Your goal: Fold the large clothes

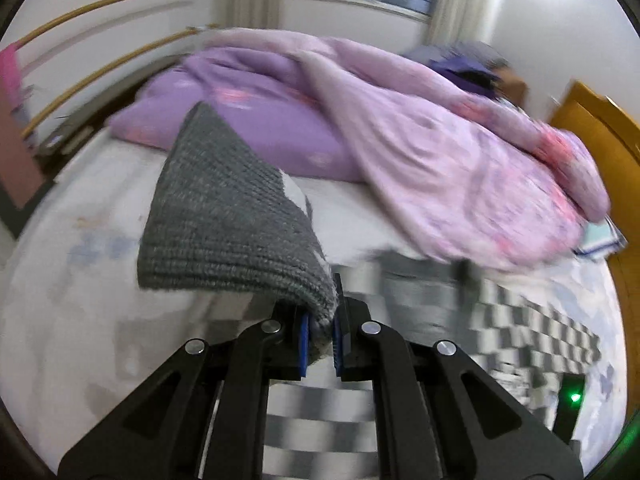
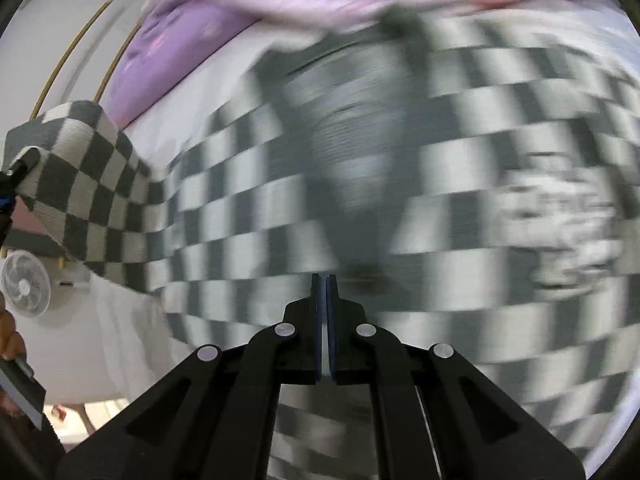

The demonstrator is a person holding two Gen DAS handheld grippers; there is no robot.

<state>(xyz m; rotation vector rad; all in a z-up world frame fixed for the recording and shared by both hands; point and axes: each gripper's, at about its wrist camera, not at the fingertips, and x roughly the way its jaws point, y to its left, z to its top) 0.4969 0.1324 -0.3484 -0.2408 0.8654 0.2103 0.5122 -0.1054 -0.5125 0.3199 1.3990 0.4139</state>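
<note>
A rumpled pink quilt [image 1: 460, 168] crowds the bed's [image 1: 80, 300] far edge. Left gripper [image 1: 320, 332] pinches the knitted checkered sweater's [image 2: 240, 208] grey ribbed hem; right gripper [image 2: 325, 328] is closed, empty.

A large knitted sweater in a grey-and-white checkerboard pattern [image 2: 280, 208] lies spread across the middle and right of the right wrist frame, blurred, with a plain grey panel near its centre. Its corner at the left edge is lifted and taut. In the left wrist frame, a plain grey ribbed hem [image 1: 228, 220] rises folded at centre, raised above the rest.
</note>
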